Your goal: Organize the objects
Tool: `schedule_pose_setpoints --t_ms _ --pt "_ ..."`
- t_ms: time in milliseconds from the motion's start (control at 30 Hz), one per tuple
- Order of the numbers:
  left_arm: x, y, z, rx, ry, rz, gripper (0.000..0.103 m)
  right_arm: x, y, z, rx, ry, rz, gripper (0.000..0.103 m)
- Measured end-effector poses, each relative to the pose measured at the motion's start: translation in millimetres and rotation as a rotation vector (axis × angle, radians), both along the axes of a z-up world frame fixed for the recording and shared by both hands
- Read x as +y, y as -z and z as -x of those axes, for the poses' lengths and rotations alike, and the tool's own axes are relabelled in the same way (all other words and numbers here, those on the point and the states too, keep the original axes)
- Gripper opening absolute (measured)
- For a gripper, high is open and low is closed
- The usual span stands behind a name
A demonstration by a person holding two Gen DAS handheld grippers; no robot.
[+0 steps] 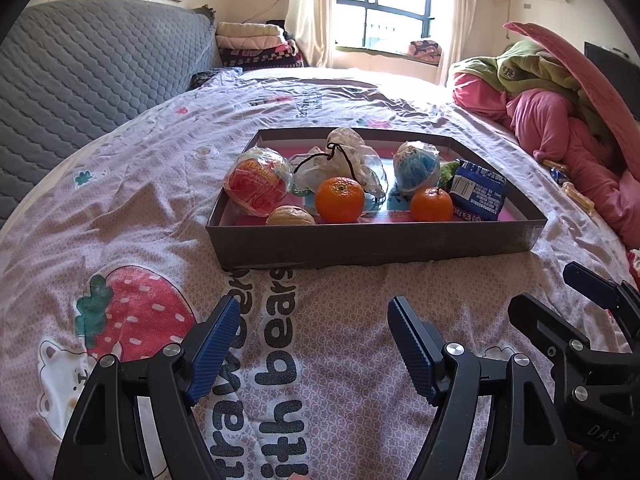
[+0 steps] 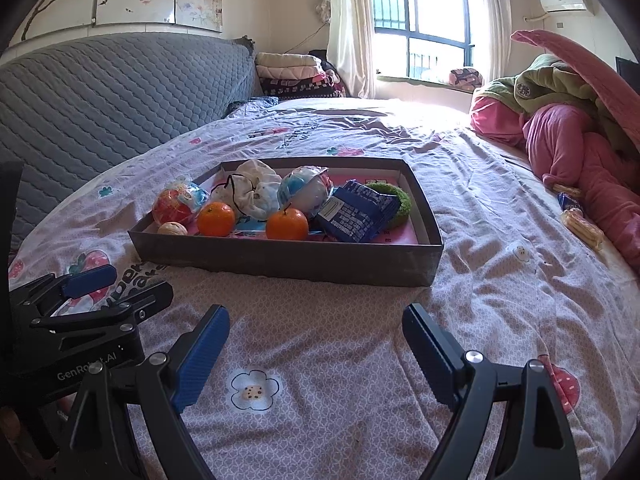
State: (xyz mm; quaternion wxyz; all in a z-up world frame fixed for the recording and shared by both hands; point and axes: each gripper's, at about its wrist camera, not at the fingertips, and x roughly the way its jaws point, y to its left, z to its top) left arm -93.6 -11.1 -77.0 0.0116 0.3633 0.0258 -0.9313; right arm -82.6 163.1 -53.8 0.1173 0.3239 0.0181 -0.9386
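Observation:
A shallow grey box [image 1: 372, 242] [image 2: 288, 258] stands on the bed ahead of both grippers. It holds two oranges [image 1: 339, 199] [image 2: 287, 223], a walnut [image 1: 290, 216], a red wrapped ball [image 1: 256, 186], a blue wrapped ball [image 1: 416, 166], a white drawstring bag [image 1: 344, 156], a blue snack packet [image 1: 478, 192] [image 2: 354, 212] and a green ring [image 2: 394, 200]. My left gripper [image 1: 314, 320] is open and empty, short of the box. My right gripper [image 2: 316, 330] is open and empty too. The right gripper also shows at the right edge of the left wrist view [image 1: 576, 312].
A patterned pink bedsheet [image 2: 320, 360] covers the bed. A grey quilted headboard [image 1: 80, 80] is on the left. Pink and green bedding [image 2: 568, 136] is piled at right, with small wrapped snacks [image 2: 582, 228] beside it. Folded blankets [image 2: 292, 72] lie near the window.

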Motion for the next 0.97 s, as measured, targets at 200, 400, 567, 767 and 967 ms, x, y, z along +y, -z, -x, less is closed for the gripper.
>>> schedule_pose_setpoints --t_ms 200,400,567,767,967 --pt "-1.2 3.5 -0.3 -0.01 -0.001 -0.009 0.077 1.1 5.2 1.4 -0.02 0.002 0.005 0.088" --pt "-1.6 6.8 1.0 -0.022 -0.002 -0.016 0.077 1.8 10.4 2.2 -0.039 0.003 0.003 0.088" --pt "-1.6 8.5 2.3 -0.031 -0.004 -0.013 0.077 2.3 12.4 3.7 -0.052 0.004 0.006 0.088" --pt "1.1 10.9 3.7 -0.041 0.012 -0.008 0.077 1.0 13.1 3.6 -0.053 0.002 -0.002 0.088" --pt "3.2 12.0 3.9 -0.045 0.021 -0.005 0.077 2.3 15.3 5.1 -0.066 0.006 0.002 0.088"
